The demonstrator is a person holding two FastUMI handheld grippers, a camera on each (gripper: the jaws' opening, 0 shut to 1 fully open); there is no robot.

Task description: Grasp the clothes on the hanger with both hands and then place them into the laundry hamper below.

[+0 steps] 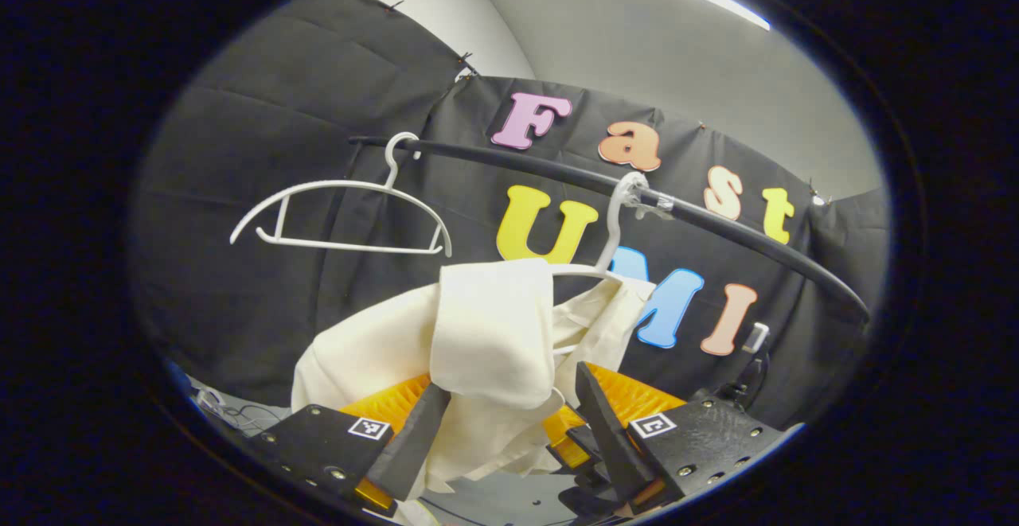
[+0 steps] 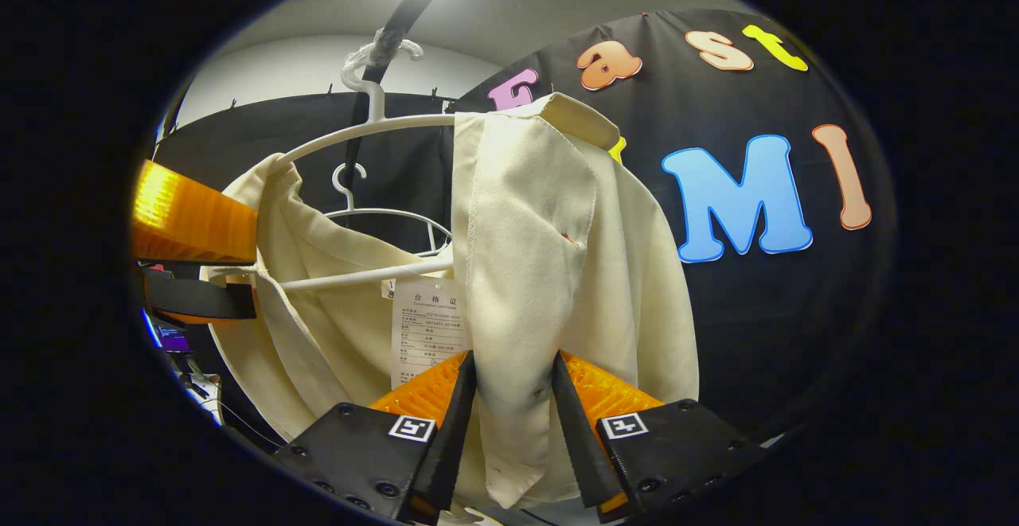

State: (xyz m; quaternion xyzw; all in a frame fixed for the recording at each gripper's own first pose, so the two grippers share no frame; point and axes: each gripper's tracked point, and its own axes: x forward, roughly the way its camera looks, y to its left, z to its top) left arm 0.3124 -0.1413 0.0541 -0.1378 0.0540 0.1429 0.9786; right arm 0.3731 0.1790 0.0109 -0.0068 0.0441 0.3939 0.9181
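Rail [image 1: 716, 220]: black, spanning booth.
Shirt [image 2: 557, 255]: cream, draped on white hanger [image 2: 366, 132] hooked to rail.
Spare hanger [image 1: 342, 216]: bare, same rail.
Left gripper [image 1: 509, 422]: clamped on shirt fold.
Right gripper [image 2: 513, 407]: pinching shirt's front panel.
Tag [image 2: 426, 327]: inside shirt.

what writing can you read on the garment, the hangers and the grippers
Paper tag inside the cream garment: printed lines, too small to read reliably.
Square markers on the right gripper: black-and-white code patterns, no words.
Square markers on the left gripper: the same, no words.
White hanger: no writing seen.
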